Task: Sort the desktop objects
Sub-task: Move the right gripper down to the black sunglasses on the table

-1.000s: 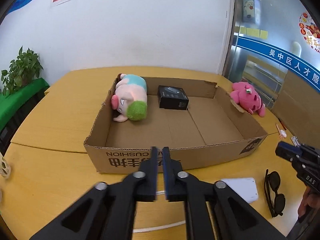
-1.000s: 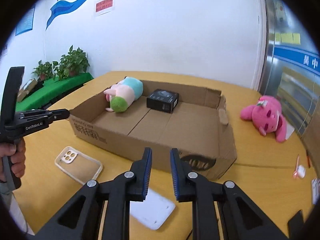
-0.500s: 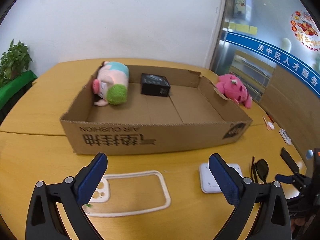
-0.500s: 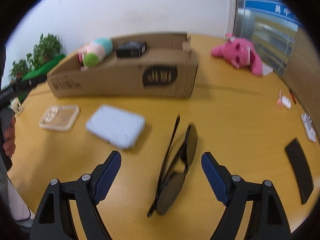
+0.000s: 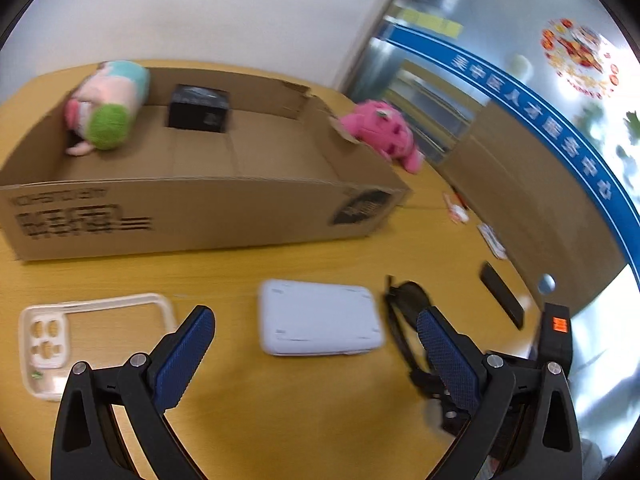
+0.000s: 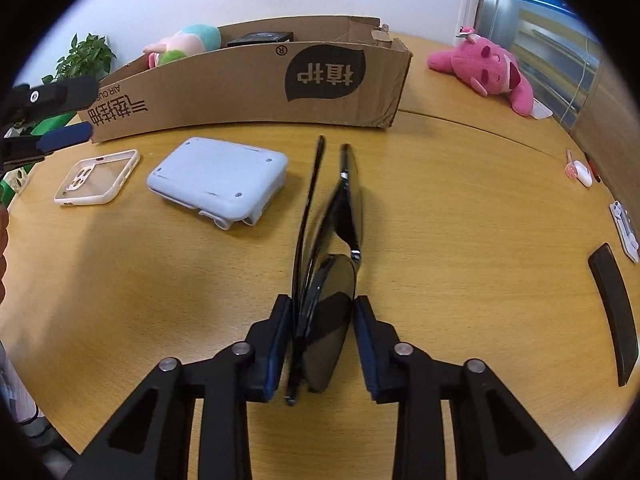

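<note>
From my left wrist, my left gripper stands wide open and holds nothing. It hovers above the worktop, with the pale flat case lying just ahead between its fingers. A clear phone cover lies to the left. The cardboard box sits beyond, and a pig plush and a small black box are already inside it. A pink plush lies outside, beside the box's far right corner. The view is blurred, so small things on the right edge are hard to name. I judge the pale case rigid and fairly light, best taken across its short sides.

From my right wrist, my right gripper has closed in on the folded sunglasses. Both pads look pressed against them, the left on the folded temples and the right by the lens edge. Whether they have left the worktop I cannot tell. The sunglasses lie in front of the cardboard box, to the right of the pale case. I judge them light but fragile, with slippery lenses and thin temples that could flex or twist. A gentle squeeze across the frame near the hinge seems safer than pressing on a lens. A dark flat strip lies well apart on the right.
</note>
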`<move>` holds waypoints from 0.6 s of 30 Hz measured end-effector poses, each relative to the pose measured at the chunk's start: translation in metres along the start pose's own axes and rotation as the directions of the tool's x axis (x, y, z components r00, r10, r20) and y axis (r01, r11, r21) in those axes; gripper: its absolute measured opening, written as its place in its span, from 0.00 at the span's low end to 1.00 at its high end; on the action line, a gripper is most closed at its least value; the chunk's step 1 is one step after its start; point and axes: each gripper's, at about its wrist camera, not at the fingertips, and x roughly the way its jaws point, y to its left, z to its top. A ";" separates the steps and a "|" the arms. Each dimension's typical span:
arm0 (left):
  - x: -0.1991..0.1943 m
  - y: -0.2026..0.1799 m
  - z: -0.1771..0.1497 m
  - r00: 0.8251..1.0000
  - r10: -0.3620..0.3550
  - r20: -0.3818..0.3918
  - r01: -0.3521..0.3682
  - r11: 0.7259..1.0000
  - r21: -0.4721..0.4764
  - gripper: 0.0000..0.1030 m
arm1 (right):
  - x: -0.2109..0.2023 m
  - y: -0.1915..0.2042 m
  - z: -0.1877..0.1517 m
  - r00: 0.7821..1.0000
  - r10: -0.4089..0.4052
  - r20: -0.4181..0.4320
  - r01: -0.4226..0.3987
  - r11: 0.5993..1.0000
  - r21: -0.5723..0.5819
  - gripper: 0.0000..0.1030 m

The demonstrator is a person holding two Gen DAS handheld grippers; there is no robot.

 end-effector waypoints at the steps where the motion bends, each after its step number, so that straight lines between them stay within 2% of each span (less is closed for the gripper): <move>1: 0.008 -0.012 0.000 0.999 -0.034 -0.025 0.035 0.999 0.024 0.99 | -0.001 0.002 -0.002 1.000 0.000 0.005 0.000 1.000 -0.003 0.30; 3: 0.021 -0.026 -0.001 0.995 -0.086 -0.058 0.088 0.995 0.036 0.99 | -0.003 0.005 -0.008 1.000 0.001 0.014 -0.001 1.000 -0.004 0.29; 7: 0.054 -0.055 -0.006 0.968 -0.186 -0.166 0.193 0.981 0.031 0.98 | -0.011 0.007 -0.019 0.999 -0.010 0.032 0.010 1.000 0.001 0.29; 12: 0.085 -0.087 -0.015 0.916 -0.274 -0.294 0.288 0.958 0.004 0.94 | -0.023 0.006 -0.040 0.997 -0.040 0.065 0.039 0.999 0.018 0.29; 15: 0.103 -0.107 -0.022 0.887 -0.283 -0.365 0.304 0.953 0.002 0.93 | -0.029 0.009 -0.050 0.994 -0.061 0.087 0.060 0.998 0.015 0.29; 18: 0.114 -0.117 -0.029 0.873 -0.265 -0.410 0.292 0.956 0.004 0.93 | -0.032 0.011 -0.054 0.993 -0.065 0.103 0.064 0.998 0.018 0.29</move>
